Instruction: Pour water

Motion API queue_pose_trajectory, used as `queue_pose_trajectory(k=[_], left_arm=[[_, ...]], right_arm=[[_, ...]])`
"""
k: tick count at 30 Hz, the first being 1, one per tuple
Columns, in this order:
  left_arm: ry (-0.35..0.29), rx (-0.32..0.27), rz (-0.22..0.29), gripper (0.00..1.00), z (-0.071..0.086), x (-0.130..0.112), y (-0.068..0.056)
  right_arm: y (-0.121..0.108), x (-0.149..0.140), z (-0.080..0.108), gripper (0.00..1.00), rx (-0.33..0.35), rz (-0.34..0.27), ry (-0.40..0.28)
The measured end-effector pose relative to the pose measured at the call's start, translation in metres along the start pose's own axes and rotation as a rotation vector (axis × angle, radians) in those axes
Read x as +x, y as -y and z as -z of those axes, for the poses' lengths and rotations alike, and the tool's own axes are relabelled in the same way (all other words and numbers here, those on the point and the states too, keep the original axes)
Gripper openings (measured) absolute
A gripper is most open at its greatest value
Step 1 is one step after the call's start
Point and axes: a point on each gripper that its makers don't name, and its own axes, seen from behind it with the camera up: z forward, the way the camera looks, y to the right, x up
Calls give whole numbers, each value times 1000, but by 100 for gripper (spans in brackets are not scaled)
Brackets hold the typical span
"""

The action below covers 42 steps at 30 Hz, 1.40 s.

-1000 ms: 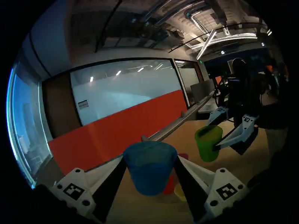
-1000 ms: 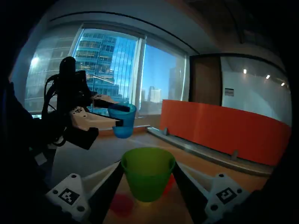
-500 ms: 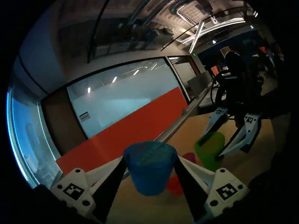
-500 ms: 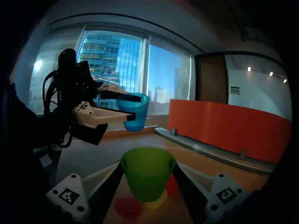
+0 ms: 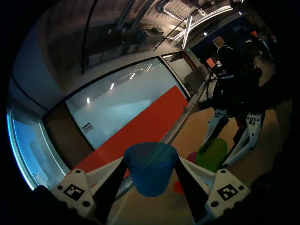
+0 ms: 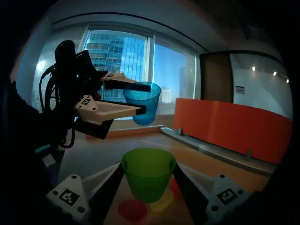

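Note:
In the left gripper view my left gripper (image 5: 150, 173) is shut on a blue cup (image 5: 150, 172), which tilts to the right. Lower right in that view stands a green cup (image 5: 212, 154) held by the right gripper (image 5: 225, 150). In the right gripper view my right gripper (image 6: 148, 176) is shut on the green cup (image 6: 148, 173), upright over the wooden table (image 6: 108, 150). Up and to the left hangs the blue cup (image 6: 142, 102) in the left gripper (image 6: 140, 98), above and apart from the green one. Water is not discernible in either cup.
Red (image 6: 132, 208) and yellow (image 6: 162, 198) discs lie on the table under the green cup, and a pink one (image 5: 192, 156) lies beside it. An orange partition (image 6: 240, 129) with a metal rail (image 6: 210, 153) borders the table's far side. Windows (image 6: 123, 63) lie beyond.
The left gripper has risen, moved closer to the green cup and tilted further with the blue cup. The right gripper holds the green cup nearly still.

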Motion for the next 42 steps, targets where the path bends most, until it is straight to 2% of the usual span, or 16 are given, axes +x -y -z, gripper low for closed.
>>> queue_pose_trajectory(k=[20,42], left_arm=[[-22,12,-168,86,-3,23,-9],[-41,24,-300,86,-7,40,-3]], right_arm=[[6,-4,-4,91,26,10,4],[9,-3,-9,91,37,17,2]])
